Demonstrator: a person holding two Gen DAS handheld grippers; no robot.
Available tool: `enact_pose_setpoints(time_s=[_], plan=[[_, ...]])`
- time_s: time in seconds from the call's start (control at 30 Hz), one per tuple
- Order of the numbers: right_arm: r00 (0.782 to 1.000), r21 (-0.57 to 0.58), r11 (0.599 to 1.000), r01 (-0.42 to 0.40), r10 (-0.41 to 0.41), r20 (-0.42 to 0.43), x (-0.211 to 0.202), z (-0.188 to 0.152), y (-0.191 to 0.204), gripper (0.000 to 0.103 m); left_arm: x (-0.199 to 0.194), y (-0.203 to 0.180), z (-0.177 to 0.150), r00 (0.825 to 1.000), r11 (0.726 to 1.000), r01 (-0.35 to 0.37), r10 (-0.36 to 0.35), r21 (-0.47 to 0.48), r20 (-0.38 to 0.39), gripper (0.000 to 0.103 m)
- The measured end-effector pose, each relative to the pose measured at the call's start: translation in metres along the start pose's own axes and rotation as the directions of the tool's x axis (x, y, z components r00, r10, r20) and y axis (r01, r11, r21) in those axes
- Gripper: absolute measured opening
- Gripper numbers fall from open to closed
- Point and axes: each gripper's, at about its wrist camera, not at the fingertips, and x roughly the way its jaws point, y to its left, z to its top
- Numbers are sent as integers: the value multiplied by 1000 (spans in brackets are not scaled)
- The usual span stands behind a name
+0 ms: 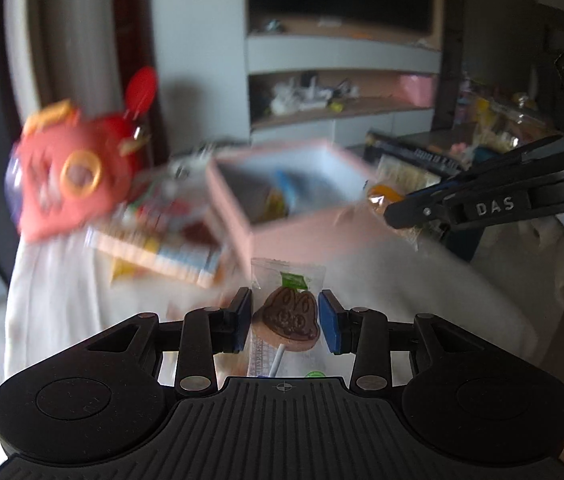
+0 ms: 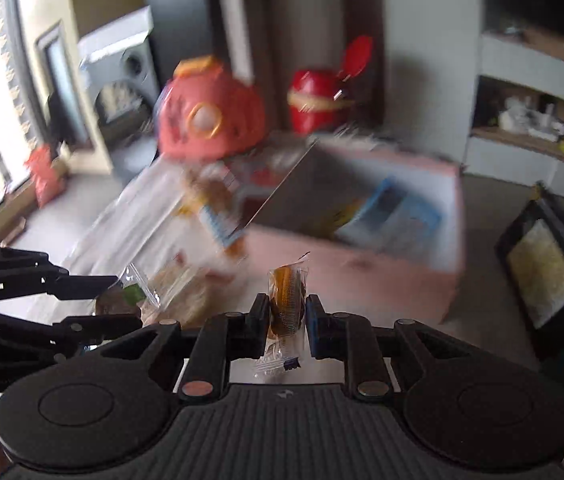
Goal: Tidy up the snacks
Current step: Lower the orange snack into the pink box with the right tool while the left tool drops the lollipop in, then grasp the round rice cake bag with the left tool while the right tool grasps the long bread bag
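Observation:
My left gripper is shut on a chocolate lollipop in a clear wrapper, stick pointing back toward the camera. It hangs just in front of an open pink box on a white-covered table. My right gripper is shut on a small amber candy in a clear wrapper, near the front wall of the pink box. A blue packet lies inside the box. In the right wrist view the left gripper comes in at the left with the lollipop's wrapper. The right gripper reaches in from the right in the left wrist view.
A flat, colourful snack box lies left of the pink box, with a blurred red-pink toy behind it. A red round container stands further back. A black tray of pale noodles sits to the right. Wall shelves are behind.

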Motion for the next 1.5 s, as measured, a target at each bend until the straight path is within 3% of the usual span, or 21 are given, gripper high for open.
enact_pose_setpoints(time_s=[0.17, 0.33, 0.53, 0.67, 0.73, 0.77, 0.9, 1.0, 1.17, 1.5], plan=[[994, 23, 999, 43, -45, 99, -14, 26, -25, 19, 24, -14, 48, 998, 998, -10, 6, 56, 69, 41], [990, 41, 997, 69, -74, 121, 4, 53, -43, 19, 56, -7, 85, 996, 998, -17, 11, 60, 93, 41], [993, 64, 994, 89, -93, 77, 47, 77, -63, 19, 103, 45, 141, 988, 980, 138, -125, -144, 95, 42], [996, 87, 993, 84, -85, 12, 85, 89, -77, 26, 169, 67, 164, 970, 939, 235, -243, -249, -1, 45], [993, 116, 987, 116, -113, -28, 102, 87, -81, 48, 200, 74, 155, 974, 937, 209, -224, -279, -21, 43], [992, 126, 984, 124, -119, -42, 108, 83, -80, 49, 208, 79, 149, 978, 935, 193, -209, -297, -22, 43], [991, 106, 987, 121, -114, -67, 118, 65, -66, 50, 204, 97, 125, 979, 917, 198, -204, -348, 18, 43], [986, 67, 986, 155, -150, -79, 124, 57, -54, 51, 174, 104, 107, 995, 945, 101, -95, -312, 34, 43], [991, 49, 992, 113, -109, -72, 120, 49, -33, 51, 116, 116, 63, 999, 949, 10, 5, -315, 48, 43], [998, -126, 991, 35, -42, -55, 100, 38, 47, 52, 63, 114, -27, 996, 962, -56, 34, -269, -87, 43]])
